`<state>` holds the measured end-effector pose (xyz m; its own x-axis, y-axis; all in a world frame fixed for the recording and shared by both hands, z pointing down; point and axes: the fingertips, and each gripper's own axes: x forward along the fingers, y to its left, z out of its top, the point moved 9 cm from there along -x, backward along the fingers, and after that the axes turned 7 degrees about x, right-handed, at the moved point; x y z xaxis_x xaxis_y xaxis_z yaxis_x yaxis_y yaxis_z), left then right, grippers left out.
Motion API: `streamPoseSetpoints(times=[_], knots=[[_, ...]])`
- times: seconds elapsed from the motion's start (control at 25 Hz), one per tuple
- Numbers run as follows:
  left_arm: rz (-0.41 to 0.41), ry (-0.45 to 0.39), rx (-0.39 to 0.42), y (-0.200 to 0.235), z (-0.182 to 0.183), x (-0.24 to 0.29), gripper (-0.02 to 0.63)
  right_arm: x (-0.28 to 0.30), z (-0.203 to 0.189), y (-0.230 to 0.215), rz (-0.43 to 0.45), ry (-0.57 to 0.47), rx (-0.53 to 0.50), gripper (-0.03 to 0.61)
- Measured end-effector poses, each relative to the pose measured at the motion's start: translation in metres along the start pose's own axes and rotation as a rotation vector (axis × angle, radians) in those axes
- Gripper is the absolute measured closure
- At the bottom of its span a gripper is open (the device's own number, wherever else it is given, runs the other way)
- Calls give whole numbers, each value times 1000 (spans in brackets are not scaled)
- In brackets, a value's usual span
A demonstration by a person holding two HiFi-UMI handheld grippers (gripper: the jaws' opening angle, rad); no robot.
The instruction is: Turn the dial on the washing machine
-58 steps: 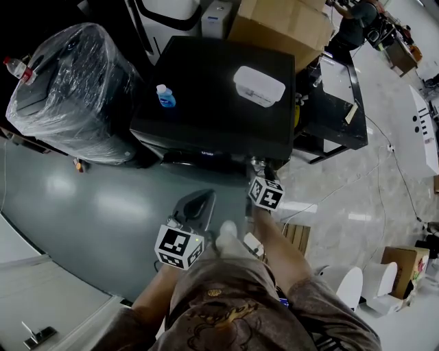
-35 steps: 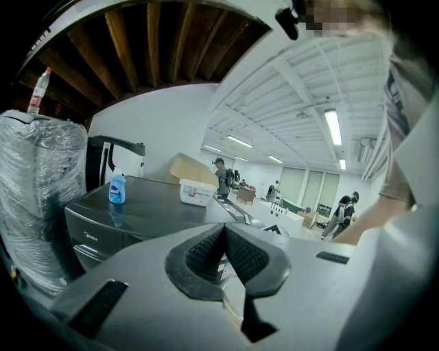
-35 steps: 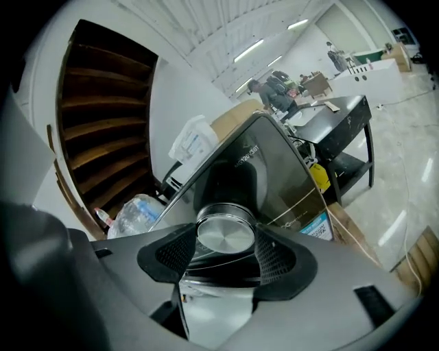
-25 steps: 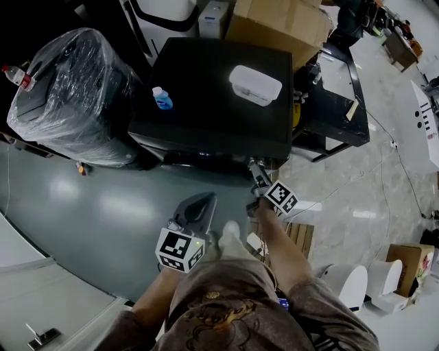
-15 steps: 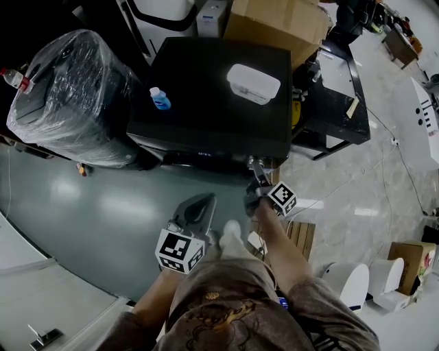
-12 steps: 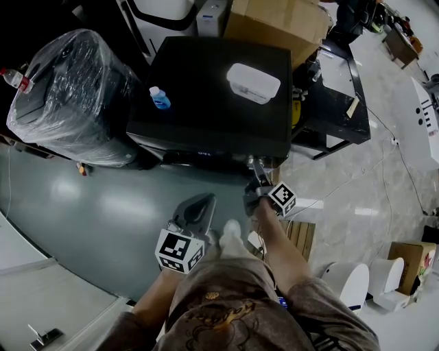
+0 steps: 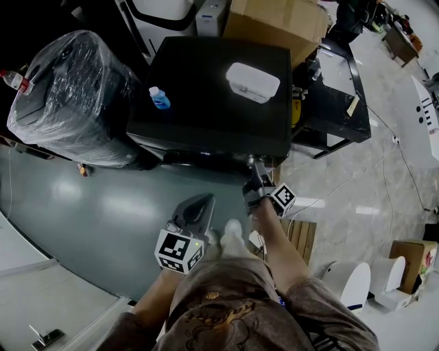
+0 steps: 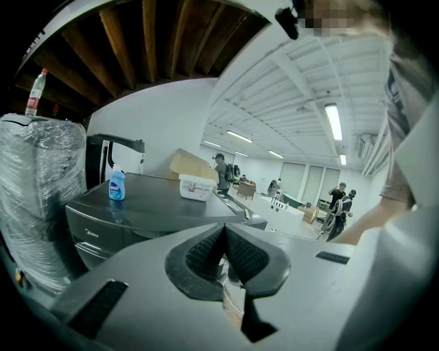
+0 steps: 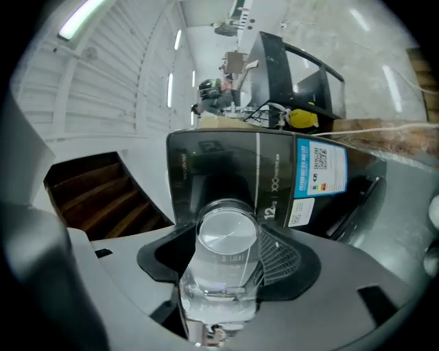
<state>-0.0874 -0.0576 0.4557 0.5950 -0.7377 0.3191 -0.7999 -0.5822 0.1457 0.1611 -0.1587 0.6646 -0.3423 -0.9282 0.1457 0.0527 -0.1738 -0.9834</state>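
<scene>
The black washing machine (image 7: pixel 206 89) stands in front of me in the head view. My right gripper (image 7: pixel 252 173) reaches its front panel at the right corner. In the right gripper view the silver dial (image 9: pixel 226 236) sits between the two pads and the right gripper (image 9: pixel 226 264) is shut on it; the panel (image 9: pixel 206 164) behind appears tilted sideways. The dial itself is hidden in the head view. My left gripper (image 7: pixel 197 207) hangs lower left, away from the machine, with its jaws (image 8: pixel 223 240) shut on nothing.
A blue bottle (image 7: pixel 159 98) and a white lidded box (image 7: pixel 252 73) lie on the machine's top. A plastic-wrapped appliance (image 7: pixel 68 96) stands at the left, a cardboard box (image 7: pixel 278 20) behind, a black table (image 7: pixel 336 103) at the right. People stand far off.
The right gripper has rolled about its own axis while staying at the front panel, its marker cube turning. The left gripper has kept still.
</scene>
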Motion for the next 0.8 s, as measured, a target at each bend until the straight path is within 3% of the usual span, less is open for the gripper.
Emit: streamPoseSetpoints(times=[0.12,0.28,0.56,0.8], knots=[[3,0,1,1,0,-1,614,0,0,16,-48,45,-189,313],[9,-2,-7,3,0,-3,614,0,0,30,-111,85,-367,293],[4,-11,-5,2,2,-2,614,5,-7,46,-345,176,-878,281],[6,-9,-6,3,2,0,614,13,-23,53,-473,217,-1181,281]])
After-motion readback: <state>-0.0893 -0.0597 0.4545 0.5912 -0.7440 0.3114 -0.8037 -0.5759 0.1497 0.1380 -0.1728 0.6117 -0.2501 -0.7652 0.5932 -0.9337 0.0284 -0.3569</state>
